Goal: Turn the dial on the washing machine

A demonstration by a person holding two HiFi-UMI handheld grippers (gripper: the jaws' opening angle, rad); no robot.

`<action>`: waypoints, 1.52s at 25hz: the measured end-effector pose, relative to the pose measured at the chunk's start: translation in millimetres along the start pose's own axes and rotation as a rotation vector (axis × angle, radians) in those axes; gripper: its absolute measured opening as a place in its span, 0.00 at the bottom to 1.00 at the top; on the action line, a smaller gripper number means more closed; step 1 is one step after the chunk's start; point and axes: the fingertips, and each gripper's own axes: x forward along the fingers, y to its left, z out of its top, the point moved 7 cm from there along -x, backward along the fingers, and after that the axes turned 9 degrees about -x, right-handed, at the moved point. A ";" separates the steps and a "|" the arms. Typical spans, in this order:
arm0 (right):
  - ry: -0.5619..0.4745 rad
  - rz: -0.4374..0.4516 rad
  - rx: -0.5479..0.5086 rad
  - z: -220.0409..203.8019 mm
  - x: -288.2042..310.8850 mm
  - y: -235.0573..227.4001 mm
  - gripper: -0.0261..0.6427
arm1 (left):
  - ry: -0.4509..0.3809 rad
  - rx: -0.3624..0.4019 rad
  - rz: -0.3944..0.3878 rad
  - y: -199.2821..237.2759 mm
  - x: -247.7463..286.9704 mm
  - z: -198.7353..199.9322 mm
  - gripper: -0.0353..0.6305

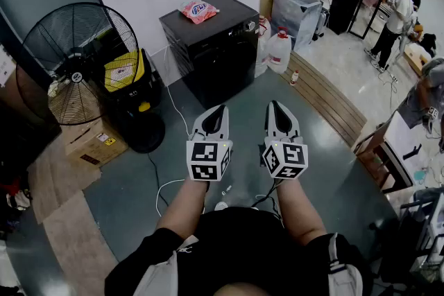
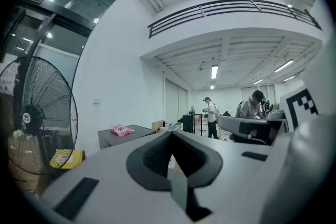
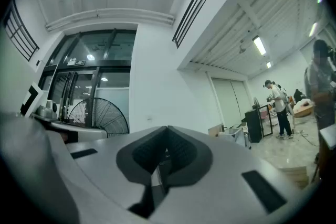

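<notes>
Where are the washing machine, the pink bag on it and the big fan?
washing machine [image 1: 223, 64]: head view, its dark front panel.
pink bag [image 1: 198, 10]: head view, middle of the bag.
fan [image 1: 76, 77]: head view, the centre hub.

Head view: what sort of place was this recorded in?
Probably a workshop or test hall, not a home: a washing machine stands near a big floor fan and a cardboard box, with a person standing farther off.

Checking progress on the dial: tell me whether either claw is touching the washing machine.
No, the left claw and the right claw hang over the floor, clearly apart from the washing machine.
</notes>
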 end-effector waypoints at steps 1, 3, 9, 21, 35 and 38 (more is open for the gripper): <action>0.005 0.006 0.014 -1.9 0.2 -1.2 0.04 | 0.001 0.002 0.000 -1.2 0.9 -1.2 0.07; 0.009 0.014 0.036 -4.6 -0.3 -4.2 0.04 | 0.003 0.004 0.000 -3.7 2.9 -3.3 0.07; -0.012 0.008 0.034 -4.8 -2.7 -15.6 0.05 | 0.003 0.004 0.005 -11.3 11.9 -4.6 0.07; -0.014 0.013 -0.009 -6.8 -10.6 -59.6 0.04 | -0.010 0.002 -0.004 -56.2 38.3 -12.0 0.07; 0.002 0.066 -0.006 -19.5 5.3 -100.0 0.04 | -0.053 0.014 -0.024 -86.2 87.0 -12.0 0.07; 0.003 0.066 -0.020 -27.5 20.6 -111.1 0.04 | -0.064 0.012 -0.034 -85.3 109.1 -14.6 0.07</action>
